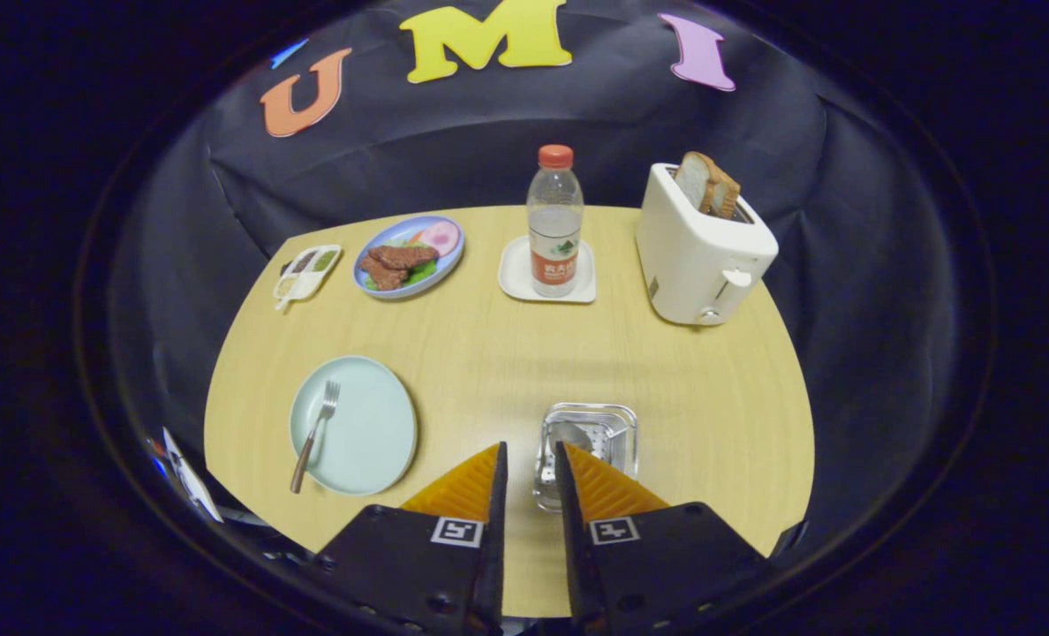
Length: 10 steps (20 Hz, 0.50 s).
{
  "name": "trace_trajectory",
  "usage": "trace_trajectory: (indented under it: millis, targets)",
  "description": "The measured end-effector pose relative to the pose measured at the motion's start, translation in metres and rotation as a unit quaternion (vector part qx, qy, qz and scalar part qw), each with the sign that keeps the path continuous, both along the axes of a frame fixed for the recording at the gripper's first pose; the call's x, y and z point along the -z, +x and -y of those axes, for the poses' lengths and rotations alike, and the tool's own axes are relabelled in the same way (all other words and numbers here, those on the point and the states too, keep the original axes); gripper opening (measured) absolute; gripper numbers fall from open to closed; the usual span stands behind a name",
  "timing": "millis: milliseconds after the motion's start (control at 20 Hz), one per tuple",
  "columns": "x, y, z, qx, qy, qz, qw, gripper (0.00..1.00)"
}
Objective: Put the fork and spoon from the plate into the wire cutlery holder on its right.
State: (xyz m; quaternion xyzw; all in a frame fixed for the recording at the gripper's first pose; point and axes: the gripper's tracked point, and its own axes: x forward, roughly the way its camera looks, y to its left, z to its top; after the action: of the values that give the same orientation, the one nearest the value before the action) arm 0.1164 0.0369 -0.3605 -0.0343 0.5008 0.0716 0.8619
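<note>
Above the wire holder the gripper hovers with fingers slightly parted and empty (a spoon seems inside already), while the fork lies on the plate leftward, where a shallow pinch could let it slip.

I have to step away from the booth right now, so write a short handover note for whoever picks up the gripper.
Gripper: holds nothing, fingers a narrow gap apart, over the near left edge of the wire cutlery holder.
Fork: lies on the pale green plate, left of the holder.
Spoon: what looks like its bowl shows inside the holder.
Done: spoon seems placed.
Left: pick up the fork and put it in the holder.
</note>
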Motion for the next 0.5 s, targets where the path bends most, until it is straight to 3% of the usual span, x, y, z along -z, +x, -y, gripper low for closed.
trace_trajectory:
  millis: [100,250,350,500]
  targets:
    - [0.003,-0.002,-0.020,-0.004,0.005,0.008,1.000,0.38]
    - [0.013,-0.010,-0.052,-0.012,0.012,0.014,1.000,0.68]
    - [0.025,-0.016,-0.072,-0.010,0.017,0.007,1.000,0.83]
    - [0.046,-0.025,-0.099,-0.015,0.018,-0.009,1.000,0.94]
